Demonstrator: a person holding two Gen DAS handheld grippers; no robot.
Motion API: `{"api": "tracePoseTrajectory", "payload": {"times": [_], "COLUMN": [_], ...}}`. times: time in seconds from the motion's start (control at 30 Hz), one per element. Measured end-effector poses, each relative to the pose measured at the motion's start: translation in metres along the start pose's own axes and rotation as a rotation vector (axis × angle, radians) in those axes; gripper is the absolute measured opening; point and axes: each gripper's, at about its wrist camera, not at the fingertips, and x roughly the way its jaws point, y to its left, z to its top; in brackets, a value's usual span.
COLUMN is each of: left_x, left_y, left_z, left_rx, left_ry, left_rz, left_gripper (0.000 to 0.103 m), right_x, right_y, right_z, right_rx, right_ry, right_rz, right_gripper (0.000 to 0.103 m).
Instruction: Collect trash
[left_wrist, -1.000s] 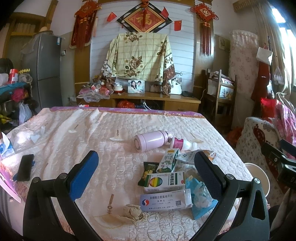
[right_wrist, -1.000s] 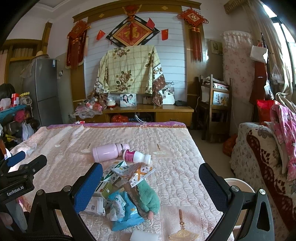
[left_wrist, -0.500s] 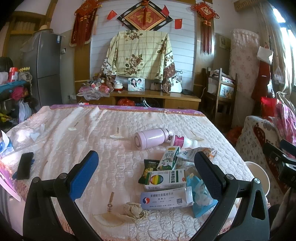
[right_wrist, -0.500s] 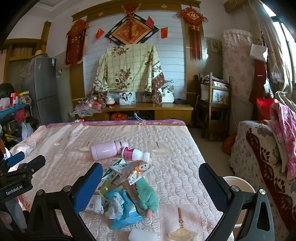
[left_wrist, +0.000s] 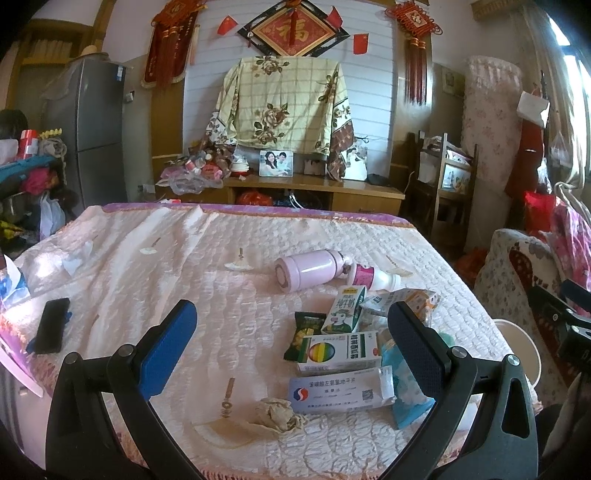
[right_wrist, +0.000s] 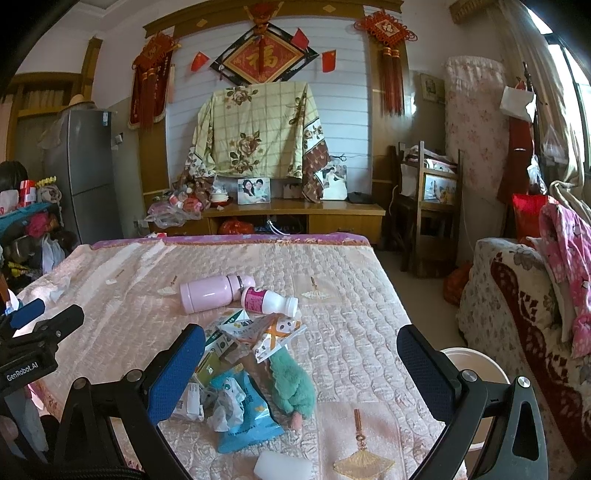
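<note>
A heap of trash lies on the pink quilted table: a rainbow-printed medicine box, a white pill box, a milk carton, a blue wrapper, a crumpled paper ball and a snack wrapper. A pink flask and a small white bottle lie just behind. My left gripper hovers open above the near edge, left of the heap. Wide open too, my right gripper hangs over the heap's right side. A white bin stands on the floor at the right.
A black phone lies at the table's left edge. A green plush toy and a white block lie near the heap. A patterned sofa stands at the right, a wooden cabinet and a fridge behind.
Both grippers have drifted slightly forward and lower over the table, so the heap sits a little higher in view. Both stay open. Nothing on the table has moved.
</note>
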Motion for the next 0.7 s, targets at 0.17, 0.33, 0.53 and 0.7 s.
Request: {"api": "tracePoseTrajectory", "payload": {"times": [0.17, 0.33, 0.53, 0.7], "left_x": [0.001, 0.001, 0.001, 0.002], "left_y": [0.004, 0.006, 0.013, 0.02], "left_z": [0.0, -0.002, -0.008, -0.01], "left_rx": [0.012, 0.024, 0.045, 0.06], "left_ry": [-0.001, -0.002, -0.008, -0.003], "left_rz": [0.002, 0.009, 0.02, 0.022], "left_gripper": [0.103, 0.103, 0.103, 0.103], "right_x": [0.002, 0.004, 0.006, 0.007], "right_y": [0.001, 0.002, 0.001, -0.001], "right_z": [0.0, 0.0, 0.002, 0.001], "right_rx": [-0.006, -0.007, -0.009, -0.011], "right_ry": [0.012, 0.02, 0.024, 0.03], "right_rz": [-0.001, -0.005, -0.01, -0.01], "right_gripper": [0.103, 0.103, 0.103, 0.103]}}
